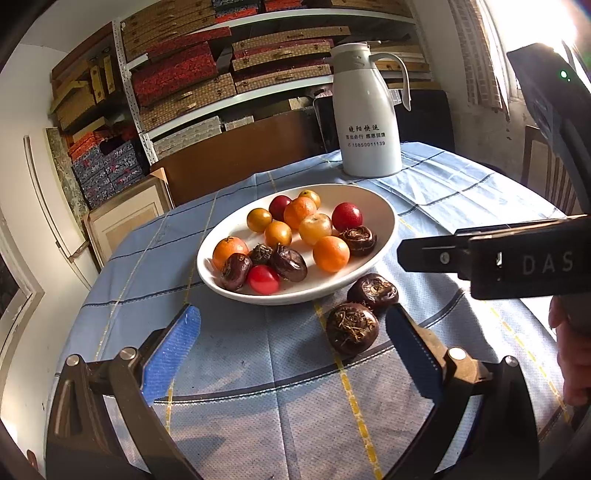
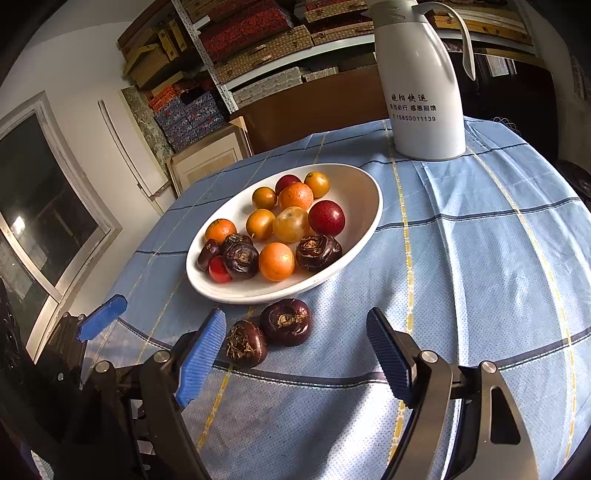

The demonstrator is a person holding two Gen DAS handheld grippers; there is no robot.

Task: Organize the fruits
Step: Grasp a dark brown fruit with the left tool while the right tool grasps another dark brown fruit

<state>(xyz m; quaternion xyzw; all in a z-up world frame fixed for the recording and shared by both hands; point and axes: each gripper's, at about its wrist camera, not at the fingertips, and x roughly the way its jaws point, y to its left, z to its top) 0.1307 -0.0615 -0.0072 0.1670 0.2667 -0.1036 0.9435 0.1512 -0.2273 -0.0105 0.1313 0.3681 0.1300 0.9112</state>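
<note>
Fruits [image 2: 280, 225] fill a white plate [image 2: 354, 184] on blue checked tablecloth [image 2: 480, 258]; both hand-held grippers gape empty.

Sunny room, round bendy pictures

We are seeing strong sun pouring in from the window [image 1: 532, 22] at the top right, washing it out white. It is making dark shadows under the plate [image 2: 354, 192] on the tablecloth [image 2: 480, 258]. The corners are going black and straight lines are bending.

Both tongs hang empty, jaws spread: left tongs [image 1: 293, 334], right tongs [image 2: 295, 343], angled downward side by side.
</note>
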